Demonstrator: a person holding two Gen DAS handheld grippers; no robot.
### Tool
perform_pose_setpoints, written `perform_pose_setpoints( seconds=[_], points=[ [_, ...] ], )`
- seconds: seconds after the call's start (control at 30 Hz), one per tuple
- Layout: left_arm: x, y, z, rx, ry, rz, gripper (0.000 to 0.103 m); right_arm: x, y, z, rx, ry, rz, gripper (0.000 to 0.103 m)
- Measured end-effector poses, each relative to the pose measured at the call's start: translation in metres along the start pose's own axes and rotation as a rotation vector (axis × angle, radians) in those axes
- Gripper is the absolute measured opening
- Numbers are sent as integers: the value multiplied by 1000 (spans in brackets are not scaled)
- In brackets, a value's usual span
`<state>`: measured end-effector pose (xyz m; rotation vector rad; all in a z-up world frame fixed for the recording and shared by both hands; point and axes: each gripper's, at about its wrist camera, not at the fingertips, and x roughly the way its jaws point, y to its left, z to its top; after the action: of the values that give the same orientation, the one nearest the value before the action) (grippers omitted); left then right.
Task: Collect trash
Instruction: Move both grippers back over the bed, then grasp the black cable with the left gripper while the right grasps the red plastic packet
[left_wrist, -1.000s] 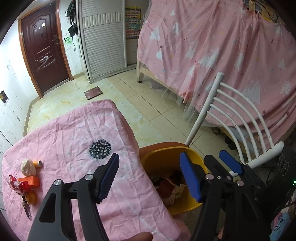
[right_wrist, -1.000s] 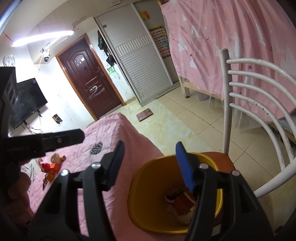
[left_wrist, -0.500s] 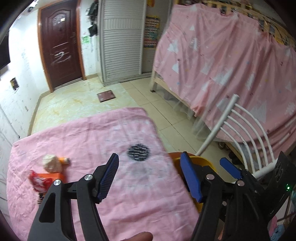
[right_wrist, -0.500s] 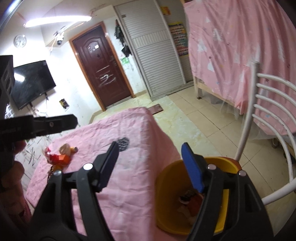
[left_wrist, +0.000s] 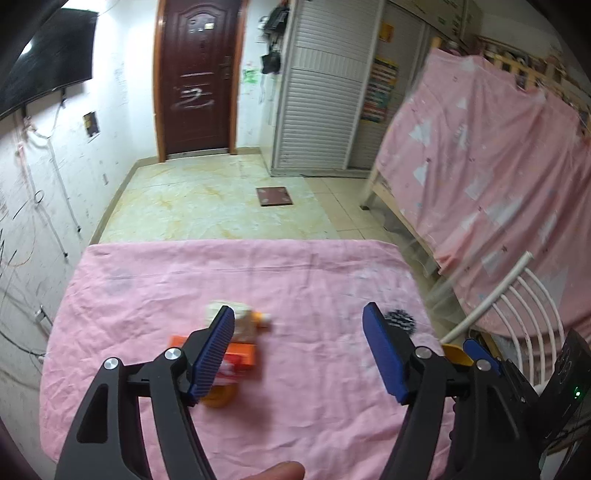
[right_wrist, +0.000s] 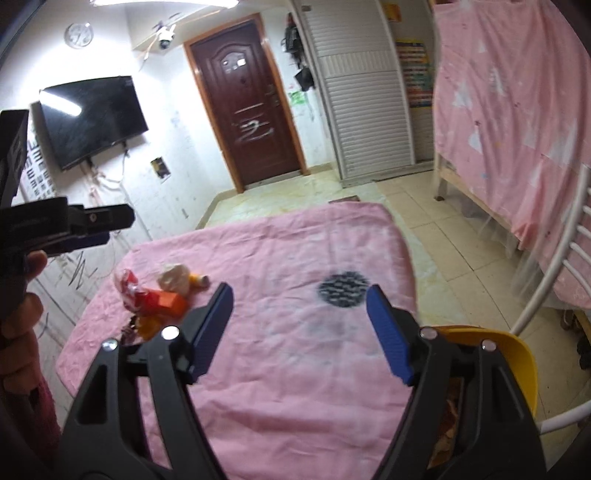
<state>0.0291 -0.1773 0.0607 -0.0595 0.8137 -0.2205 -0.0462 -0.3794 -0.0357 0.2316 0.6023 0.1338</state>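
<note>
- trash pile sits on the pink tablecloth, toward the table's left side, well apart from the yellow bin at the right edge by the white chair
- pile looks like a crumpled pale wad, a red wrapper, an orange box and a small orange-yellow round piece, all touching or just beside one another
- left gripper empty, jaws wide apart, pointed over the table with its left pad in front of the pile; not touching anything
- right gripper empty too, jaws wide apart, above bare cloth between pile and bin
- handling guess: all light; wad and wrapper soft and crushable, wrapper maybe slick, so pinch mid-body and let it collapse; box stiffer, best taken across its short sides; cloth is loose and wrinkled, a low pinch could snag it
- left view: pile is blurred and half hidden behind the pad; only a sliver of bin rim shows; a fingertip at the bottom edge
- right view: pile is clearer and items separate; bin wall visible with some scraps inside; the left gripper's tip shows at far left, with the hand holding it; dark round mark on the cloth
</note>
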Motion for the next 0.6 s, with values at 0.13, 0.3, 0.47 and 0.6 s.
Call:
perform_pose_setpoints(
  seconds=[0.13,0.3,0.47,0.6],
  points=[
    [-9,35,-2,-32,-17,27,69,13,27,2,-42,19,26,72],
    [-12,77,-10,-56,-18,70,71,28,57,3,-84,44,62,72],
    [-8,112,-23,-78,24,74,73,43,87,3,-132,70,89,72],
    [-1,133,-37,-72,55,68,74,51,106,2,-154,85,100,72]
  ],
)
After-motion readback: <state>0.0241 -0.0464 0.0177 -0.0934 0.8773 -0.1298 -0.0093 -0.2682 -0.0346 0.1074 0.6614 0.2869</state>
